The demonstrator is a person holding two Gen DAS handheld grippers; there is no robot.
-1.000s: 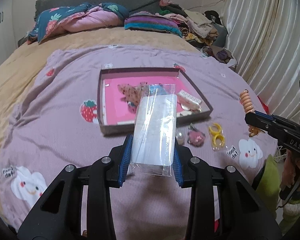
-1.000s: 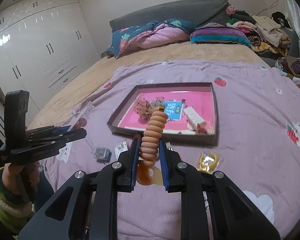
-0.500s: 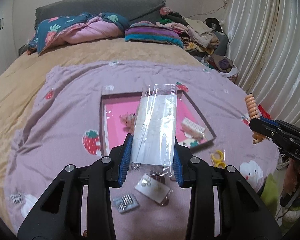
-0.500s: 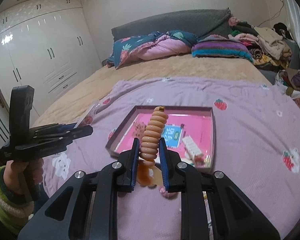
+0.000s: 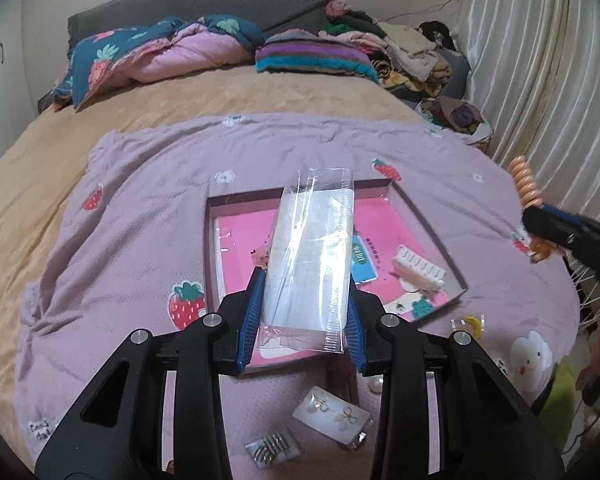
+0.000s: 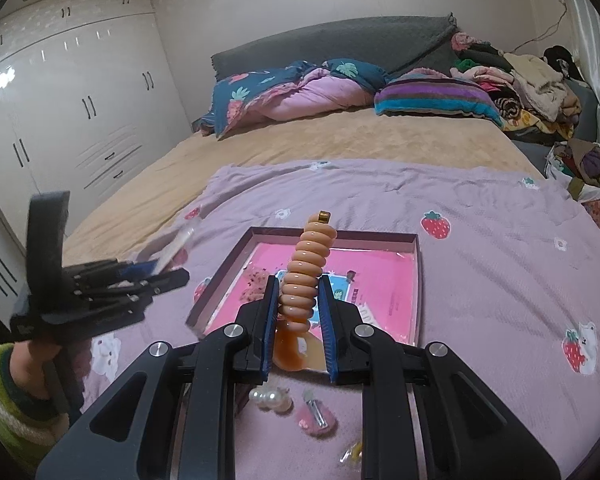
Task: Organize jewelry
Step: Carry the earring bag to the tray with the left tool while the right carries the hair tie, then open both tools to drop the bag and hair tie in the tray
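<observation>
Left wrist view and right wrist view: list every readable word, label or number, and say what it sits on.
"Good da…", partly cut off, on the purple blanket beside the left hand-held gripper.
Blue label in the pink tray: print too blurred to read.
Print beside that label on the tray floor: too small to read.
Nothing else legible in either view.

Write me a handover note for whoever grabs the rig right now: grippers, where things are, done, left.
Left gripper: shut on clear plastic sleeve, held above the tray.
Right gripper: shut on orange spiral hair tie, also above the tray.
Pink tray on the purple blanket: already holds a white hair comb clip.
Left outside, near edge: earring card, small silver packet, pearl piece, pink fuzzy clip, yellow packet.
Next: probably set down both held items, then collect the rest.
</observation>
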